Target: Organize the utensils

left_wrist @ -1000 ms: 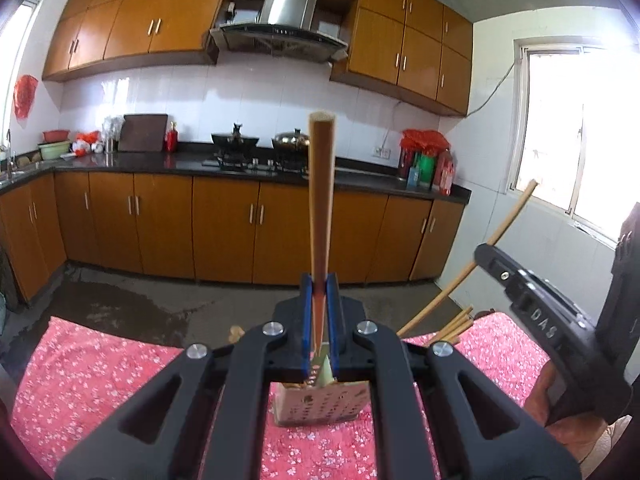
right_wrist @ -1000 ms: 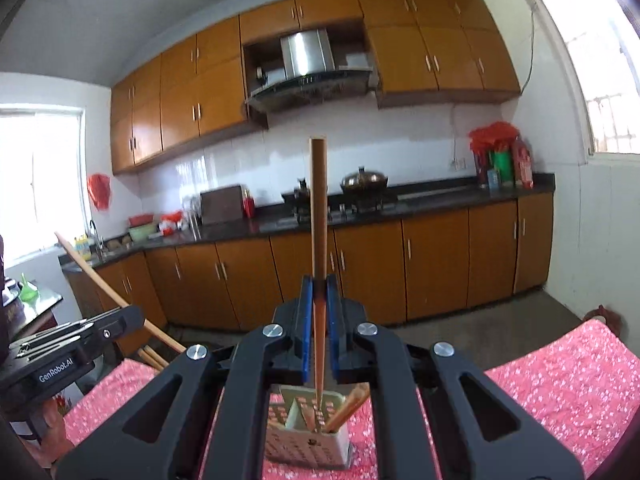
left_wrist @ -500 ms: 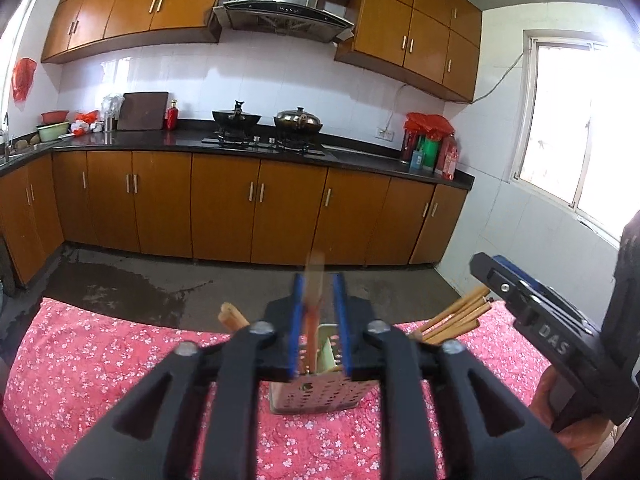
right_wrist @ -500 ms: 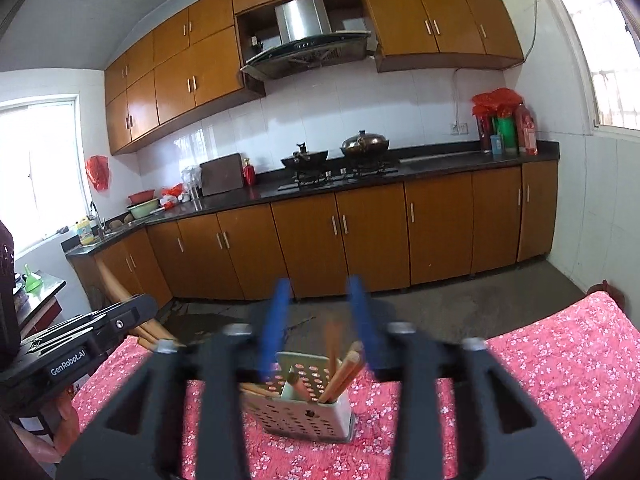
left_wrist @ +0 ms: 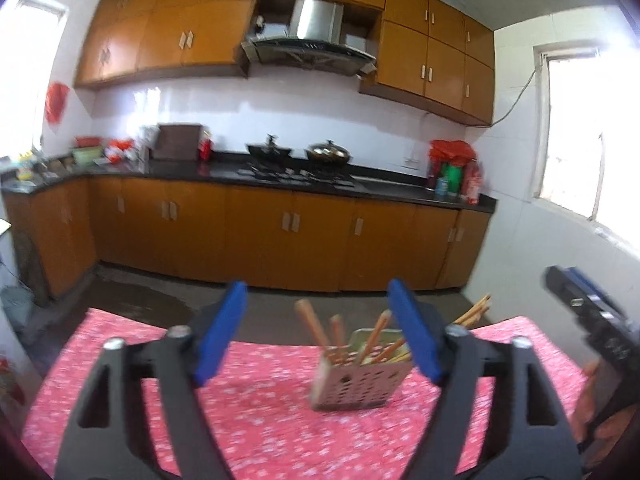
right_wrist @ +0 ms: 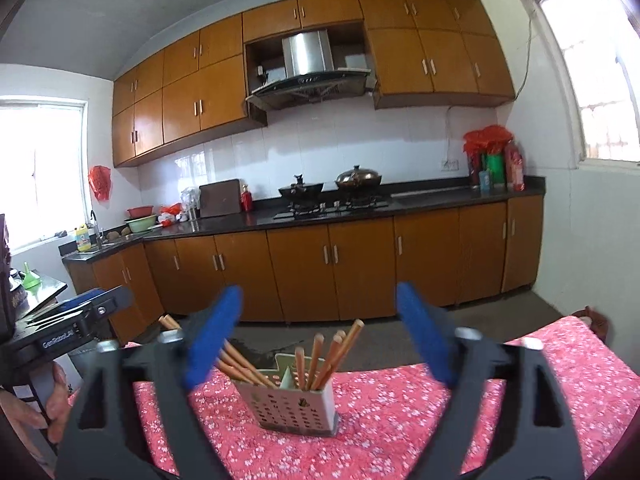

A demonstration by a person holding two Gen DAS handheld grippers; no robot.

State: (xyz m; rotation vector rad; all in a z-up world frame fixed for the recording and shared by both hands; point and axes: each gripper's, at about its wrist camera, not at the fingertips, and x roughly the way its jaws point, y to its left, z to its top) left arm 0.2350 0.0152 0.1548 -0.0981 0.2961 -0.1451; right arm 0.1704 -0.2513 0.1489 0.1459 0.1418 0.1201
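Perforated holder (right_wrist: pixel 296 408) upright on table (right_wrist: pixel 540 392), red floral cloth. Chopsticks (right_wrist: pixel 320 360) stand inside holder, leaning against its rim, tips above.

Left hand-held gripper (left_wrist: pixel 316 332): jaws opening, nothing between. Right hand-held gripper (right_wrist: pixel 316 340): jaws opening, nothing between; both short of holder.

Judgement: chopsticks light, stiff, thin, smooth, likely to slip or roll. Pinch mid-shaft above holder rim. Holder light, may tip if nudged.

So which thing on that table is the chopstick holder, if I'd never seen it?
Start at the table with the red flowered cloth. The chopstick holder is the pale, boxy container standing upright on the cloth, its walls punched with rows of small holes. Wooden chopsticks stick up out of it.
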